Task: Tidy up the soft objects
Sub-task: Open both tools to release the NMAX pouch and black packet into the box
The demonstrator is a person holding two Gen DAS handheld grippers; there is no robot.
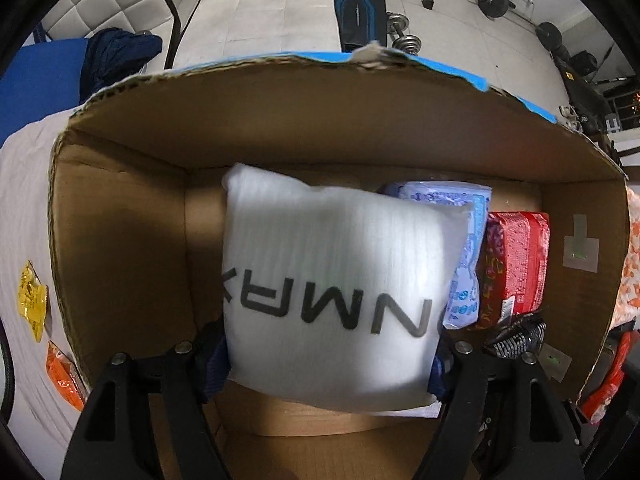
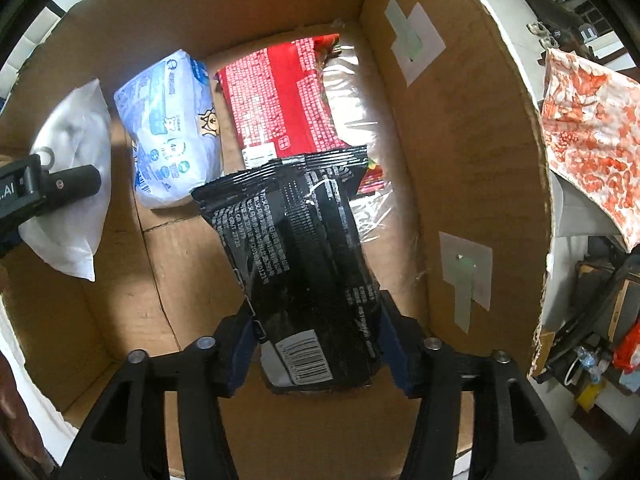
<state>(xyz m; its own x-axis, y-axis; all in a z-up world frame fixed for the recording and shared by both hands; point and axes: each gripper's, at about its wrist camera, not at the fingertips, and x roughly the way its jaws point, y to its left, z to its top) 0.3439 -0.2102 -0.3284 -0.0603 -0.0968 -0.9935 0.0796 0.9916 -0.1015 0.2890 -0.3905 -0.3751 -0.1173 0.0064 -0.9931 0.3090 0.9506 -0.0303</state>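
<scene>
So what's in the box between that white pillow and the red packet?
A blue-and-white pack lies between the white pillow and the red packet, clearest in the right wrist view.

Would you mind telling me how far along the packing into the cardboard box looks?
Done: a blue pack and a red pack lie in the cardboard box. In hand: the left gripper holds a white pouch, the right gripper a black packet. Left: yellow and orange packets outside.
</scene>
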